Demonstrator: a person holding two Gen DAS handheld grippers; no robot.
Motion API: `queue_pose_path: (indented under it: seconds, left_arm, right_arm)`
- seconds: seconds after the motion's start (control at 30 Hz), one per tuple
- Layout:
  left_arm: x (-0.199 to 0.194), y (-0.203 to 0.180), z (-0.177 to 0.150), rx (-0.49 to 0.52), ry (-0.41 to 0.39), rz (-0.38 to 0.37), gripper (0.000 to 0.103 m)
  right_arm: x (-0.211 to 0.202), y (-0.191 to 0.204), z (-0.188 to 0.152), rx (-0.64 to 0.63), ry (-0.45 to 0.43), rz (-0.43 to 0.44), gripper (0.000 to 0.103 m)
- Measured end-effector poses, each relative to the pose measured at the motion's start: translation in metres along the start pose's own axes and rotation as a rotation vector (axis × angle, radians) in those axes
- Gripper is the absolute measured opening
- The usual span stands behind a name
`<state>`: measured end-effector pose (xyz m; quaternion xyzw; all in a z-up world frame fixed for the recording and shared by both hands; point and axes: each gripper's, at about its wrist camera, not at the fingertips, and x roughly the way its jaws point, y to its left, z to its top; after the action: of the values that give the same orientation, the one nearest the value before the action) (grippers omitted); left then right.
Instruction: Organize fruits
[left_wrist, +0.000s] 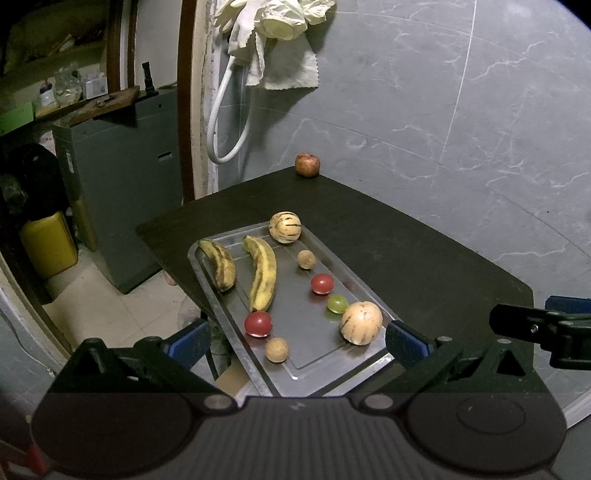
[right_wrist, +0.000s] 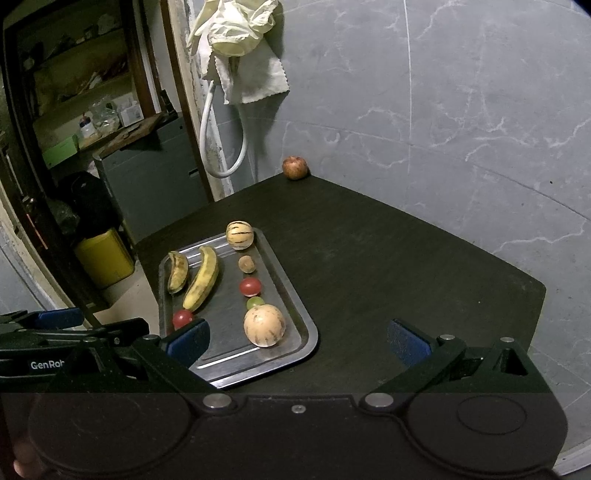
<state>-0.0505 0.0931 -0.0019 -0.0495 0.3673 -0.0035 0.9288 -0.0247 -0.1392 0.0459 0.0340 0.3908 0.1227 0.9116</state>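
- Left claw (left_wrist: 297, 341): spread wide, blue-padded fingers apart, nothing between them; it hangs over the near end of the tray.
- Right claw (right_wrist: 297, 341): likewise wide open and empty, above the dark bench (right_wrist: 388, 266) just right of the tray.
- Metal tray (right_wrist: 295, 314): rectangular, lying on the left part of the bench, its near-left corner reaching the bench edge.
- Near end of tray: one small tan round fruit (left_wrist: 277, 349); a red tomato (left_wrist: 258, 324) just behind it; a large pale striped melon (left_wrist: 361, 322) towards the right rim.
- Middle of tray, right column: a green grape (left_wrist: 337, 303) touching or just beside the large melon, then a second red tomato (left_wrist: 322, 283), then another small tan fruit (left_wrist: 306, 259).
- Middle of tray, left: a long yellow banana (left_wrist: 264, 275), its near tip close to the near tomato; a shorter, browner banana (left_wrist: 220, 264) beside it along the left rim.
- Far end of tray: a smaller striped melon (left_wrist: 284, 227) at the far rim.
- Far corner of bench: one reddish apple (left_wrist: 307, 164), well apart from the tray, against the grey marbled wall (left_wrist: 443, 110).
- Beyond: a pale cloth (left_wrist: 291, 70) and white hose (left_wrist: 225, 122) hanging on the wall.
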Motion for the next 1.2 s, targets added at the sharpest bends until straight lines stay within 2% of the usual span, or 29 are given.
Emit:
queue_pose_path:
  seconds: [1.2]
  left_arm:
    - [-0.0055,-0.0015,-0.0012,0.001,-0.01,0.0,0.103]
  right_arm:
    - [-0.0099,0.0005,-0.0003,0.001,-0.017,0.002,0.102]
